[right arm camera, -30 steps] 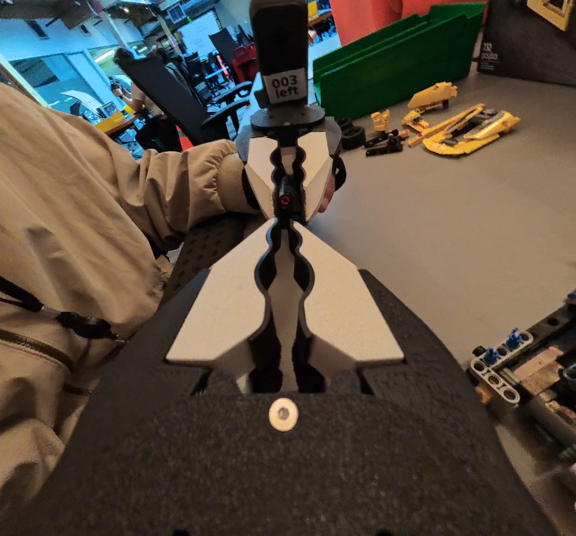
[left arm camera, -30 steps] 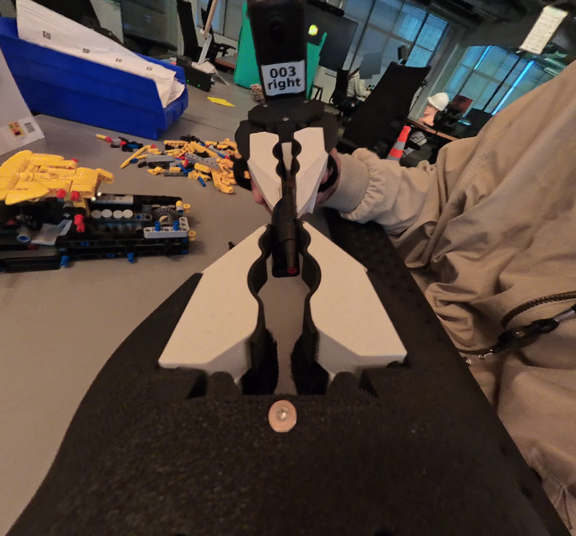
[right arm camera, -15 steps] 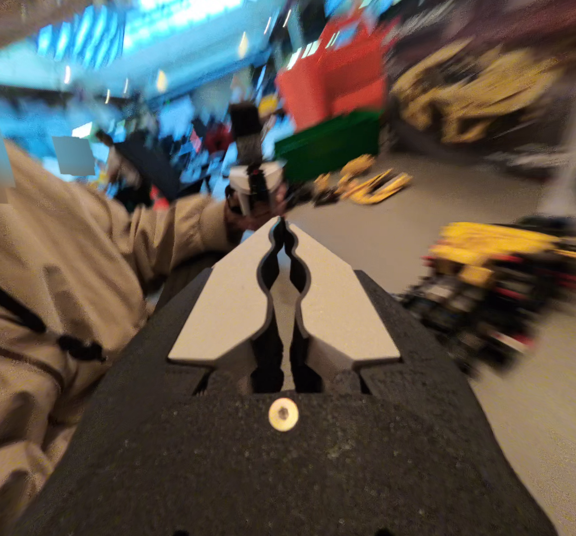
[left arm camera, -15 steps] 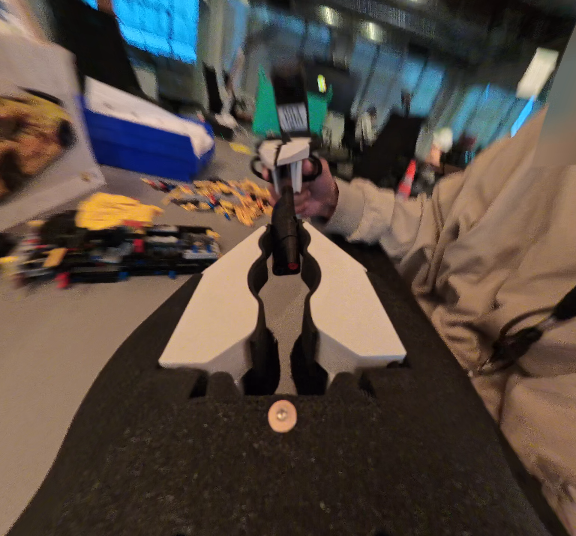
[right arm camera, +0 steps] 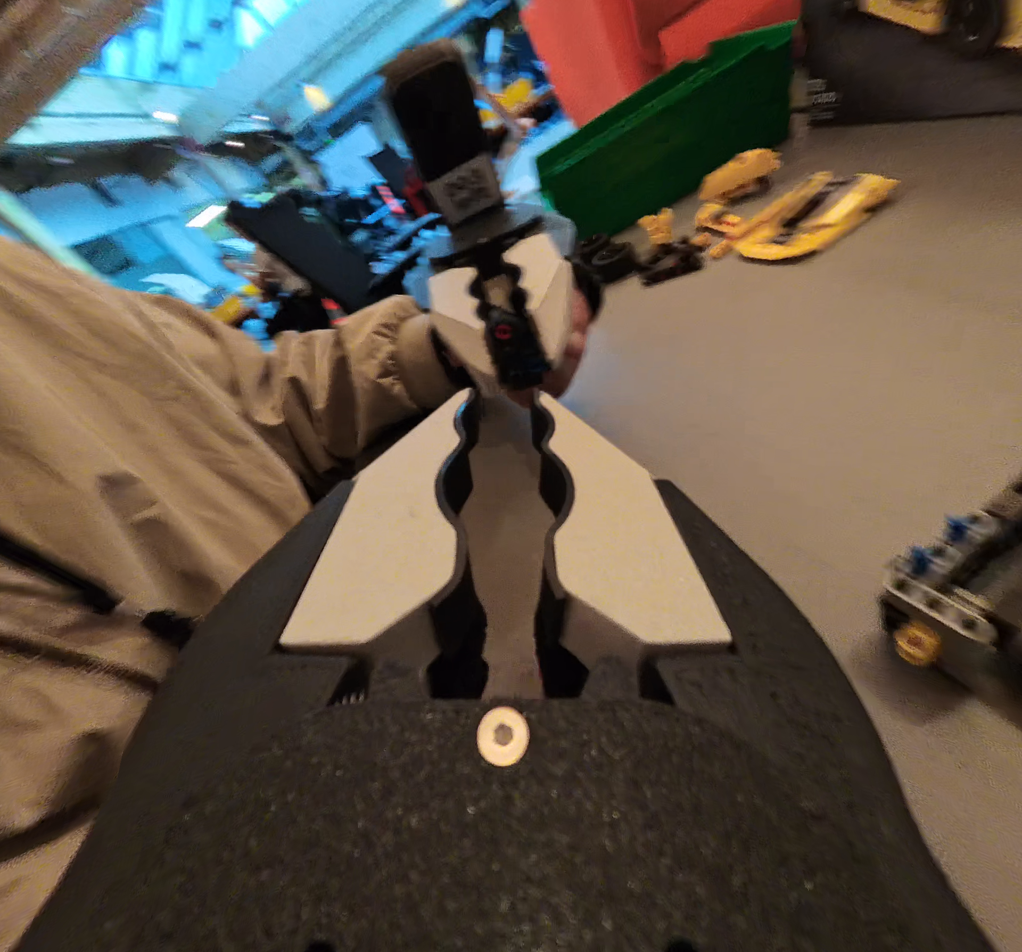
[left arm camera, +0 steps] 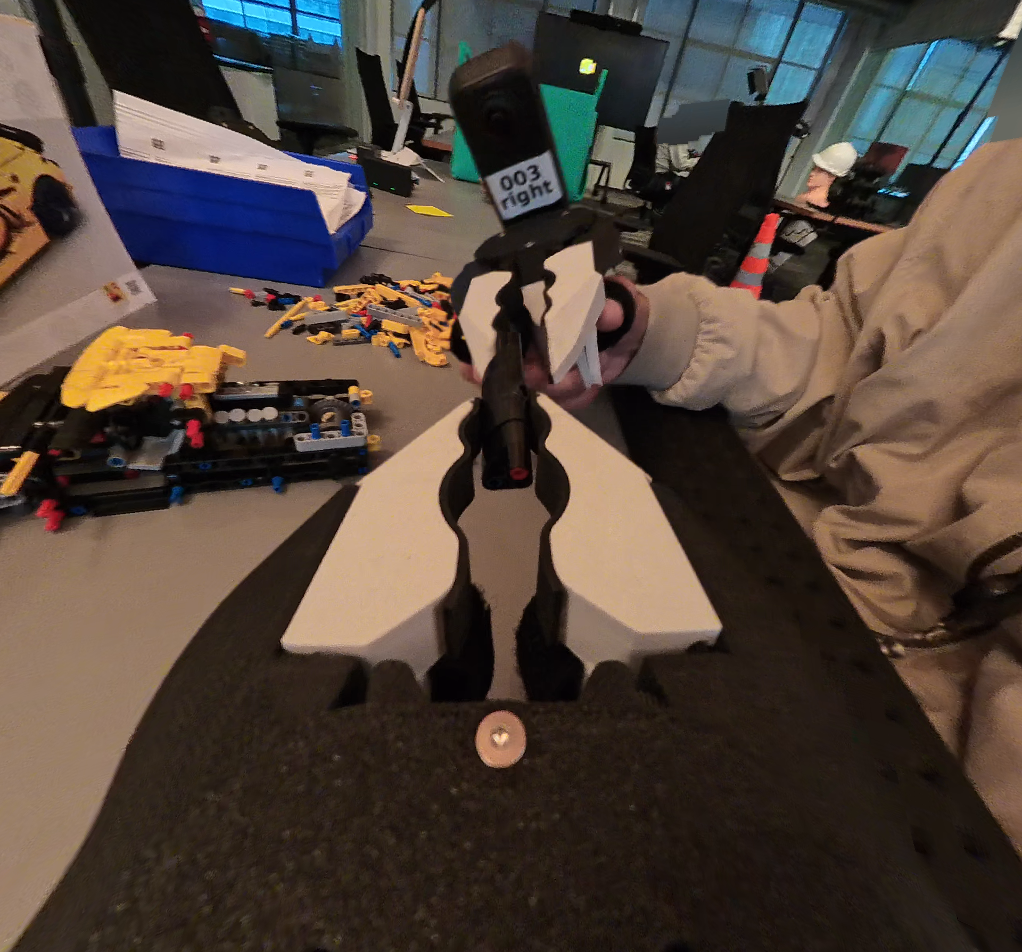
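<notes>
Desk point(left arm camera: 110, 621), left side: half-built black and yellow model point(left arm camera: 210, 427). Blue bin point(left arm camera: 221, 223) sits behind it towards the far edge, with a loose parts pile point(left arm camera: 381, 311) beside it.

Centre: left gripper point(left arm camera: 506, 411), jaws clenched on a black rod point(left arm camera: 506, 444) with a red end, held in the air above the desk and clear of it.

Right gripper point(right arm camera: 502, 408) faces it nose to nose, tilted. Its jaws are parted and grasp nothing. Its tips are at the rod's far end, but contact can't be told. Beige sleeve point(left arm camera: 829, 372) behind.

Right wrist view, far side: green bin point(right arm camera: 663, 151) and yellow panels point(right arm camera: 802, 217).
</notes>
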Available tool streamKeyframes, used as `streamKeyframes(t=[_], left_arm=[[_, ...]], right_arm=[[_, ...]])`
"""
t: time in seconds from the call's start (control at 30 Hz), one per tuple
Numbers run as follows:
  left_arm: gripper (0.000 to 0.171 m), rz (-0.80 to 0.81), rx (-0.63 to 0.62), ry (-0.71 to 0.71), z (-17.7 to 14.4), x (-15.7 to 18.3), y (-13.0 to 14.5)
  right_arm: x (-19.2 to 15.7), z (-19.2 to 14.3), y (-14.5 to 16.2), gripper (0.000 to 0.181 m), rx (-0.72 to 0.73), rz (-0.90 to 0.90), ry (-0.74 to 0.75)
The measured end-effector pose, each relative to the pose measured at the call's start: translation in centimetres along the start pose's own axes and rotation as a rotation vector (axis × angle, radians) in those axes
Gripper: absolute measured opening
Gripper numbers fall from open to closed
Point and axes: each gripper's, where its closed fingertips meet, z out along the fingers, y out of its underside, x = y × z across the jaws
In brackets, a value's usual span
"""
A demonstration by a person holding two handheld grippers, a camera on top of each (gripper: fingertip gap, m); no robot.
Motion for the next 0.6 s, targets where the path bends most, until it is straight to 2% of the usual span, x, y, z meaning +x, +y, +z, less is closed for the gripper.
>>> streamKeyframes(t=[0.07, 0.2, 0.3, 0.6], left_arm=[[0.015, -0.020, 0.008, 0.021, -0.2, 0.2, -0.1], [0.015, -0.036, -0.006, 0.054, -0.1, 0.7, 0.1], [0.015, -0.040, -0.016, 0.057, 0.1, 0.8, 0.3], [0.015, -0.043, -0.025, 0.063, 0.3, 0.8, 0.6]], right_arm=[[-1.0, 0.3, 0.3, 0.016, -0.021, -0.021, -0.054], [0.3, 0.1, -0.2, 0.021, 0.008, -0.132, 0.064], [0.0, 0.2, -0.1, 0.011, -0.006, -0.179, 0.043], [-0.2, 0.5, 0.2, 0.004, -0.014, -0.190, 0.034]])
